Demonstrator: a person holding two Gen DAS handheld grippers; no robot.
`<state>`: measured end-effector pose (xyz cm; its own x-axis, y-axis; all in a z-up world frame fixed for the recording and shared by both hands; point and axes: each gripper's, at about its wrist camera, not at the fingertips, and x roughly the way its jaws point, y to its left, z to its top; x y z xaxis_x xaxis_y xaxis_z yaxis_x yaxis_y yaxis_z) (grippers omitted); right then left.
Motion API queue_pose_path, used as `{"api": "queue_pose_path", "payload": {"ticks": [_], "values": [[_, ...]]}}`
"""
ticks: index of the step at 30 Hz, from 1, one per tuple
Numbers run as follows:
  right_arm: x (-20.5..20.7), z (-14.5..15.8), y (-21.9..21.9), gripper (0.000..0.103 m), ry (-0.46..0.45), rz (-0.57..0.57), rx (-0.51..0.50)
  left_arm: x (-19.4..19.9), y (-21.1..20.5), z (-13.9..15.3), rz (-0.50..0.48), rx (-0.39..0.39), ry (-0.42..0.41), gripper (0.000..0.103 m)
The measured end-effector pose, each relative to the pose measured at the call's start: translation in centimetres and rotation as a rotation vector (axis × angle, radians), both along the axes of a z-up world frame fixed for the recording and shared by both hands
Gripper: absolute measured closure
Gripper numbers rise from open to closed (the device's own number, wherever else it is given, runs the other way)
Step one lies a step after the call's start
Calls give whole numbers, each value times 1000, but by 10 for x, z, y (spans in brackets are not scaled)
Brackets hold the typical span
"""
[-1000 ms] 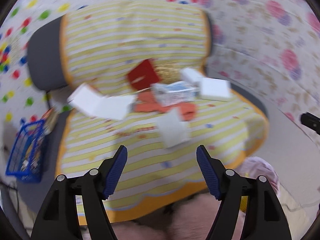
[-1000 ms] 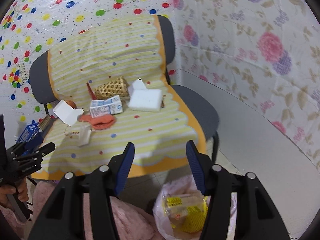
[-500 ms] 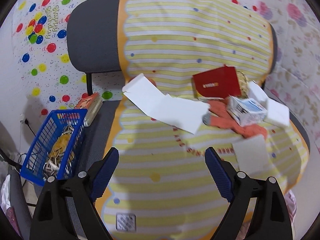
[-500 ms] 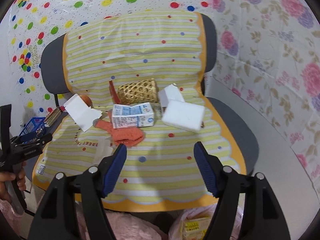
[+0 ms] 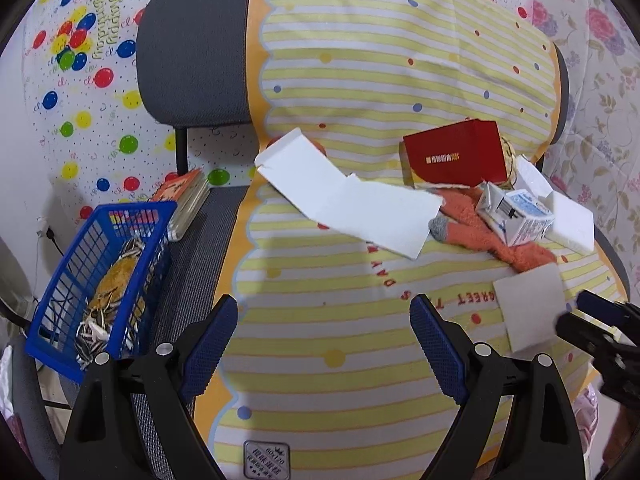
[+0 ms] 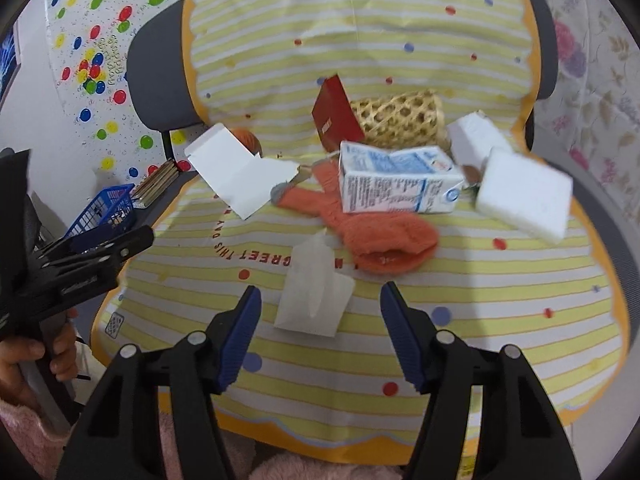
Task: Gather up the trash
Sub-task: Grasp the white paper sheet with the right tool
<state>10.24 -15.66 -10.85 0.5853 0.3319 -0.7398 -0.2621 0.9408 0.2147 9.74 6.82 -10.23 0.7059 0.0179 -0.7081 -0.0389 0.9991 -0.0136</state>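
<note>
Trash lies on a chair draped with a yellow striped cloth (image 6: 500, 300). A small white paper packet (image 6: 314, 294) lies just ahead of my open, empty right gripper (image 6: 320, 344); it also shows in the left wrist view (image 5: 530, 312). Behind it lie an orange sock (image 6: 376, 236), a blue-white milk carton (image 6: 396, 184), a white foam block (image 6: 524, 196), a red box (image 6: 334, 116), a woven yellow tube (image 6: 396, 120) and a flattened white carton (image 6: 236, 168). My left gripper (image 5: 324, 348) is open and empty over the seat's left front, short of the flattened white carton (image 5: 348, 200).
A blue wire basket (image 5: 96, 284) holding scraps stands left of the seat beside a stack of books (image 5: 186, 200). The grey chair back (image 5: 192, 52) rises behind. Balloon and flower patterned sheets cover the walls. My right gripper tip enters the left wrist view (image 5: 600, 328).
Both grippers have moved closer to the seat. The right one has come down and forward until the paper packet lies just ahead of its fingers. The left view has shifted slightly nearer.
</note>
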Motion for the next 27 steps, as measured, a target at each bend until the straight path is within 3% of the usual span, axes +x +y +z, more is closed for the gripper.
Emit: {"api": "queue_pose_path", "payload": {"ticks": [7, 9, 11, 13, 21, 27], "values": [[16, -22, -3, 59, 83, -23, 104, -6, 1, -8, -11, -24, 21, 16], [16, -20, -5, 71, 91, -24, 132, -6, 2, -9, -11, -28, 26, 16], [12, -12, -7, 91, 77, -25, 144, -5, 2, -9, -10, -31, 29, 16], [7, 3, -7, 99, 31, -24, 121, -3, 3, -7, -10, -30, 27, 16], [-2, 55, -7, 101, -166, -70, -96, 35, 7, -3, 14, -27, 26, 16], [5, 53, -7, 101, -188, -55, -130, 85, 29, -8, 58, -80, 12, 17]]}}
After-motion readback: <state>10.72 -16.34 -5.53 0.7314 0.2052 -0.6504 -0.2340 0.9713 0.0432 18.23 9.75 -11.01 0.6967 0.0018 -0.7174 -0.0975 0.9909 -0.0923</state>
